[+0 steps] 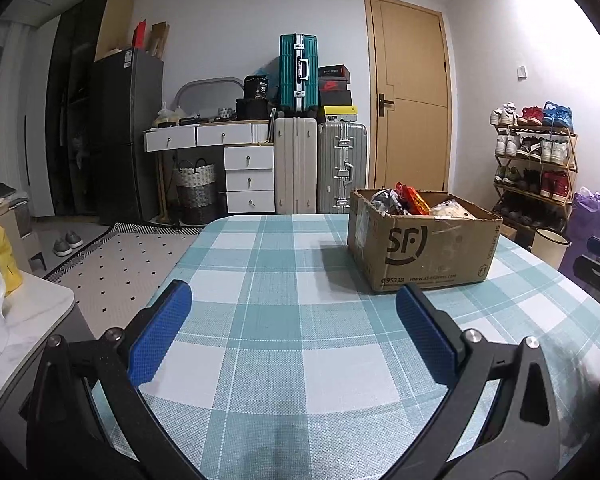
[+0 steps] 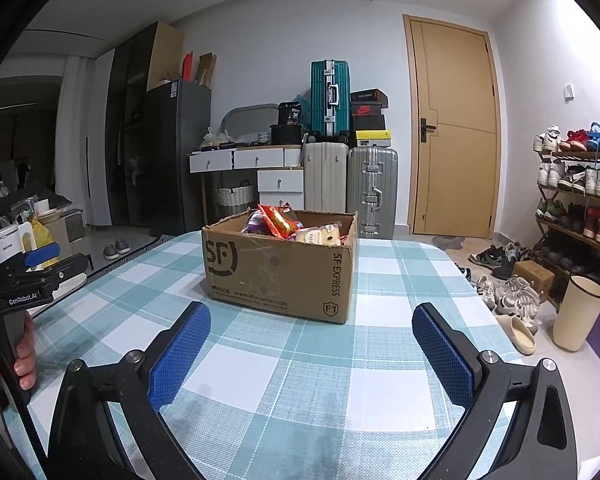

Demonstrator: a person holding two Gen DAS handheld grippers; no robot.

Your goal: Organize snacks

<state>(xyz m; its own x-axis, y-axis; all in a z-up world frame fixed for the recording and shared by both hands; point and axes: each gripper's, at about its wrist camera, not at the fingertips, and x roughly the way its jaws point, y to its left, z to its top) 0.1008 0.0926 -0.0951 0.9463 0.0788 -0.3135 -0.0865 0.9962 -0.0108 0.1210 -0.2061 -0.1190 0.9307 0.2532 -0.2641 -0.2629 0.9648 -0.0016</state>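
Note:
An open cardboard SF Express box [image 1: 420, 246] stands on the checked tablecloth [image 1: 284, 264], holding several snack packets, among them a red-orange bag [image 1: 414, 198] and a pale bag [image 1: 450, 210]. In the right wrist view the box [image 2: 280, 268] sits straight ahead with the red bag [image 2: 280, 220] and pale bag [image 2: 320, 236] on top. My left gripper [image 1: 294, 294] is open and empty, left of and short of the box. My right gripper [image 2: 312, 314] is open and empty, just short of the box. The left gripper also shows in the right wrist view [image 2: 40, 264], at the left edge.
The table's far edge [image 1: 260, 216] is rounded. A white side unit with a yellow bag [image 1: 0, 264] stands to the left. A shoe rack [image 2: 580, 200], loose shoes [image 2: 512, 292] and a cream bin [image 2: 578, 312] stand to the right. Suitcases [image 1: 320, 168] and a desk line the back wall.

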